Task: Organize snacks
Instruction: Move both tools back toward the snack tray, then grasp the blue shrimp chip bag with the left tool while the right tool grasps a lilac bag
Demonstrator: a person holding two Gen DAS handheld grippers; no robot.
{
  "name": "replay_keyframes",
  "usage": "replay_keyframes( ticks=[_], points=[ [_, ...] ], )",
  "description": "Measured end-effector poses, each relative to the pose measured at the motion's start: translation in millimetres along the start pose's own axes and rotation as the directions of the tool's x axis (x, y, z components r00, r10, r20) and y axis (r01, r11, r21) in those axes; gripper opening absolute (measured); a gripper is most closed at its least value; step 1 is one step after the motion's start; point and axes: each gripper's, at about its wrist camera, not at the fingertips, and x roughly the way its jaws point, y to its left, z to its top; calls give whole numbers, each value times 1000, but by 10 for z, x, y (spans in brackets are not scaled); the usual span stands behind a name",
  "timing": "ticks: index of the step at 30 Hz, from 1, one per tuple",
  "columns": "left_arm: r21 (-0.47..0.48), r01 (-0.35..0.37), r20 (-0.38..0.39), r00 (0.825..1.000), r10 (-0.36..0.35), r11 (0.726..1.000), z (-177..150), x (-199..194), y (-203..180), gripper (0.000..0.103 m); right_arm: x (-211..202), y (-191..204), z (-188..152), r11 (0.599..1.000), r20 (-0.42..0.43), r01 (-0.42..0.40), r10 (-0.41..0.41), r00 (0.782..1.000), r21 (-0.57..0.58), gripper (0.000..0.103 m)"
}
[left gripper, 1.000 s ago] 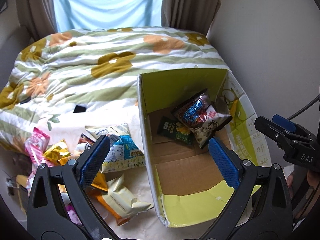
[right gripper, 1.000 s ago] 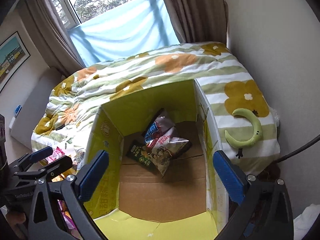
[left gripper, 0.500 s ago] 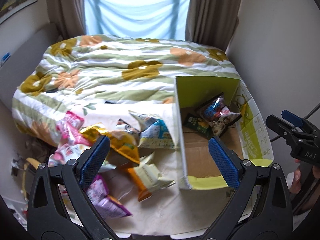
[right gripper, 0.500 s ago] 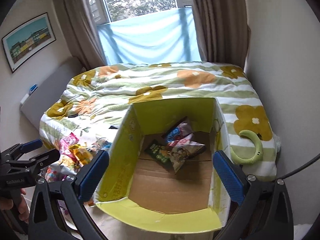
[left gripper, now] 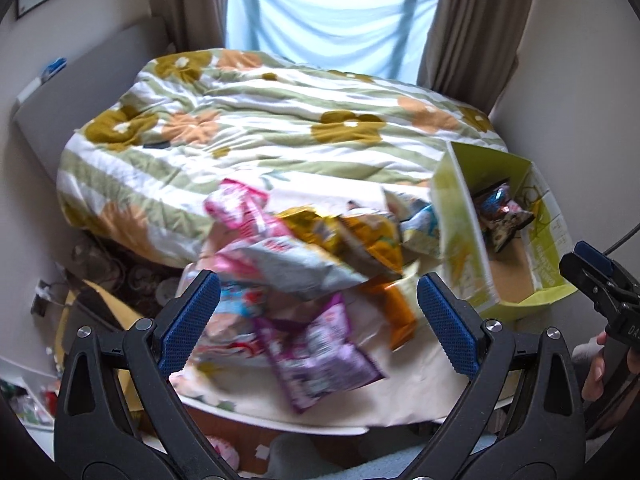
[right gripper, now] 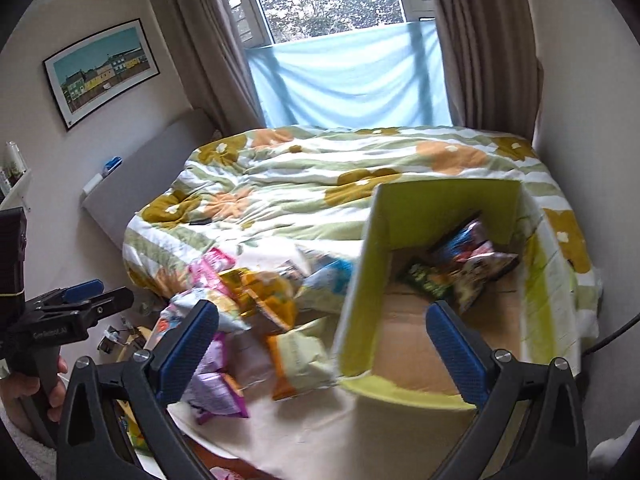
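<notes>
A pile of snack bags [left gripper: 304, 264] lies on a cream sheet at the foot of the bed: pink, silver, gold, orange and a purple bag [left gripper: 320, 354]. The pile also shows in the right wrist view [right gripper: 256, 312]. To its right stands an open yellow-green cardboard box [left gripper: 460, 240] with a few bags inside [right gripper: 468, 272]. My left gripper [left gripper: 318, 322] is open and empty, above the pile. My right gripper [right gripper: 328, 346] is open and empty, over the box's near left corner [right gripper: 360, 280].
The bed carries a flowered green-striped duvet [left gripper: 260, 132]. A grey headboard [right gripper: 132, 184] is at the left and a wall at the right. A window with a blue cloth and curtains is beyond. Clutter lies on the floor at the lower left [left gripper: 104, 272].
Both grippers have pulled back and swung left. The left view has moved from the box to the snack pile. The box has shifted right in both views. Both stay open.
</notes>
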Motion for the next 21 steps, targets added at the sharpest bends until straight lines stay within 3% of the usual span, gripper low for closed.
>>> replay_keyframes(
  ticks=[10, 16, 21],
  points=[
    [-77, 23, -124, 992, -33, 997, -340, 502, 1100, 98, 538, 912, -525, 996, -88, -82, 79, 993, -23, 103],
    [-66, 111, -200, 972, -122, 992, -466, 987, 1337, 98, 946, 1300, -857, 996, -168, -67, 55, 984, -66, 103],
    [-35, 149, -256, 954, -153, 988, -587, 1335, 1366, 98, 1224, 1568, -1087, 991, -212, -25, -3, 977, -130, 103]
  ],
)
